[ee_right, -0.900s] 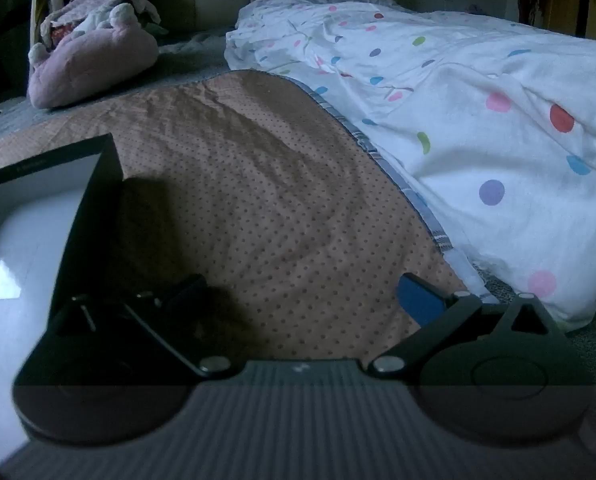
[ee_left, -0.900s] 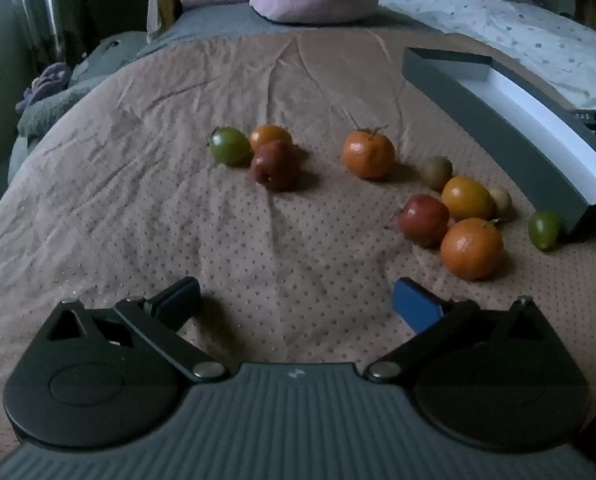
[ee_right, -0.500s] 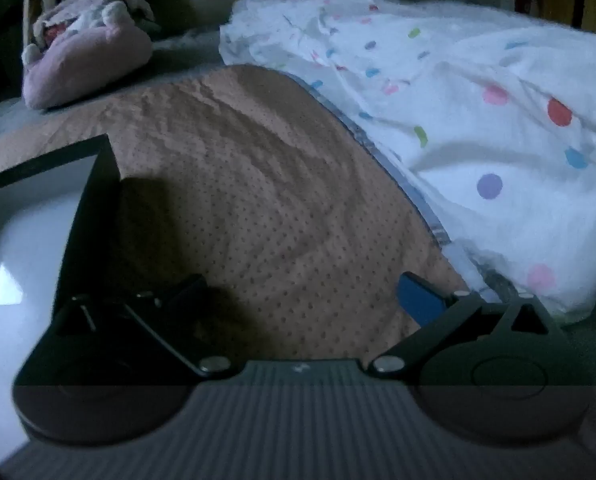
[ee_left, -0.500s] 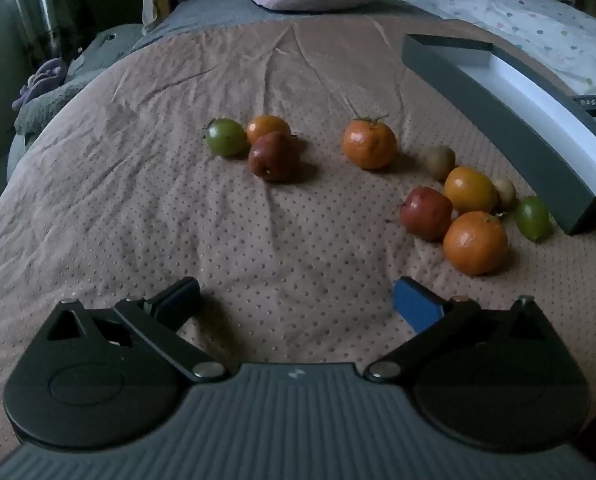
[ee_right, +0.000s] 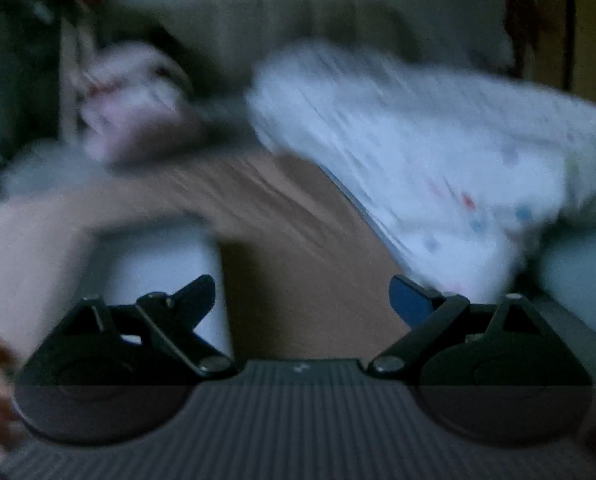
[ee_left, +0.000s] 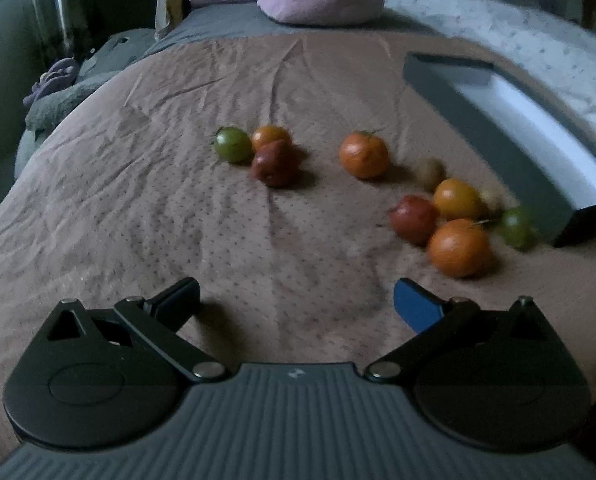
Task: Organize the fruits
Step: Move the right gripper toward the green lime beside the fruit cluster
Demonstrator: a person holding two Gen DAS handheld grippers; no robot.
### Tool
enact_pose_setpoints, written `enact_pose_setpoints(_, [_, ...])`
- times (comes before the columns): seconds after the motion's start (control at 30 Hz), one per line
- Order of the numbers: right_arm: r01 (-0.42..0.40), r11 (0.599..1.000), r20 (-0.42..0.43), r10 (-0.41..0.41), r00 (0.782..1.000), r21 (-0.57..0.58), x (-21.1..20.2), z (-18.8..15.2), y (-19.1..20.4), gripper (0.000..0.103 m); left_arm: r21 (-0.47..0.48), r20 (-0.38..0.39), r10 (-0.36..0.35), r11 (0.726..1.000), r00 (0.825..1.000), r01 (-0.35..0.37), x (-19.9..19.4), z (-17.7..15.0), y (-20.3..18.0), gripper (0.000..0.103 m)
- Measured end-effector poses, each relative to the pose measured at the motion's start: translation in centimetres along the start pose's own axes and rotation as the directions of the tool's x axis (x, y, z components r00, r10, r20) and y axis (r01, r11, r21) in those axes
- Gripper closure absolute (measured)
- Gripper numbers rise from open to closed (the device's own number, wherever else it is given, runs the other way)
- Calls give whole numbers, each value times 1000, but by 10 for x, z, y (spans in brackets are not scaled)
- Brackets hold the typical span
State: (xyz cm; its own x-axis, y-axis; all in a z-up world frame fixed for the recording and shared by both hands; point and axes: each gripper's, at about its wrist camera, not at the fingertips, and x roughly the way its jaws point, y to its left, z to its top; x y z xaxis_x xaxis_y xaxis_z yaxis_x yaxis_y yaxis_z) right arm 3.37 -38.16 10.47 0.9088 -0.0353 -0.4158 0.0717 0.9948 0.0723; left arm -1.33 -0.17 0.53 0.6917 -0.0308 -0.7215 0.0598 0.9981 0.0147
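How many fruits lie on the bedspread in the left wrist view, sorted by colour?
Orange fruits: 4
Red fruits: 2
Green fruits: 2
Small brownish fruits: 2, blurred
Total: 10, all outside the box

Right wrist view motion-blurred throughout, spotted duvet [ee_right: 438, 152] smeared, box [ee_left: 510, 140] cut at right edge, small brown fruit [ee_left: 430, 170] too blurred to identify
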Motion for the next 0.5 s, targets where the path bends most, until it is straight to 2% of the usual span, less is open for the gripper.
enact_pose_setpoints(0.07, [-110, 993, 48, 112, 993, -53, -32, -3, 29, 7, 3, 20, -17, 1000, 1000, 17, -11, -3, -6, 0])
enact_pose_setpoints(0.13, [-203, 973, 53, 209, 976, -110, -57, -12, 60, 8, 20, 40, -30, 999, 999, 29, -23, -7, -13, 0])
enact_pose_setpoints(0.23, [-303, 931, 0, 309, 951, -202, -74, -27, 102, 8, 29, 52, -58, 998, 997, 57, -37, -12, -24, 0])
enact_pose_setpoints(0.27, [-342, 907, -32, 345, 938, -243, -78, -35, 117, 11, 28, 56, -68, 997, 996, 67, -41, -12, -28, 0])
enact_pose_setpoints(0.3, [-370, 886, -63, 367, 928, -281, -80, -43, 129, 17, 29, 62, -80, 997, 995, 78, -46, -13, -31, 0])
enact_pose_setpoints(0.33, [-380, 873, -97, 369, 924, -304, -79, -48, 141, 27, 32, 66, -91, 996, 994, 89, -50, -13, -34, 0])
enact_pose_setpoints(0.37, [-389, 870, -134, 365, 921, -302, -77, -51, 147, 28, 37, 68, -100, 995, 993, 98, -53, -13, -38, 0])
enact_pose_setpoints(0.43, [-431, 862, -191, 391, 900, -266, -70, -55, 155, 32, 53, 73, -109, 993, 991, 105, -59, -14, -44, 0])
enact_pose_setpoints(0.5, [-430, 865, -225, 379, 898, -257, -70, -62, 156, 37, 69, 78, -117, 991, 990, 112, -64, -17, -50, 0])
